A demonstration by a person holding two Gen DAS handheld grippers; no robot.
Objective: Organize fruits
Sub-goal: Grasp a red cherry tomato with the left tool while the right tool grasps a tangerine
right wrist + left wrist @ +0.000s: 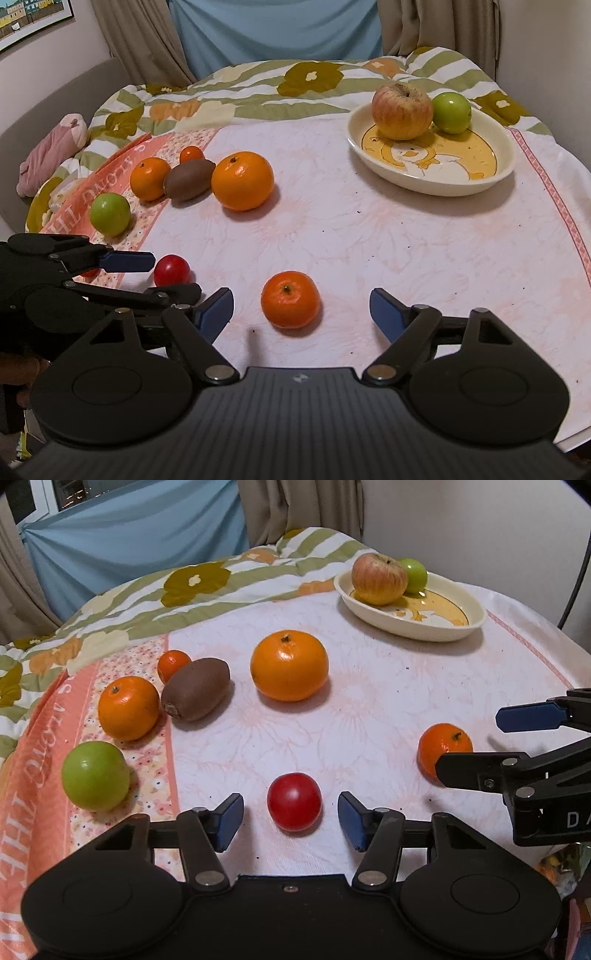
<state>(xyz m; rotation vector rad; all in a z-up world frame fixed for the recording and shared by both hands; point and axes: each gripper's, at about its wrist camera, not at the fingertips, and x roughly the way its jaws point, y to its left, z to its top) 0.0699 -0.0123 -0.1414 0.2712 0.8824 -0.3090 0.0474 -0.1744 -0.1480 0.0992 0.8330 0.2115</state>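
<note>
Closing evenly on both fruits matters: the left gripper (291, 818) straddles the red fruit (294, 802) at lower centre, fingers apart, not touching; the right gripper (301, 312) stands wide around the mandarin (290, 300). Outside the dish (369, 147) lie eight fruits; two sit inside.

My two wrist cameras look steeply down along my fingers, close over the cloth (388, 709), both seeing the dish (432, 184) beyond.
</note>
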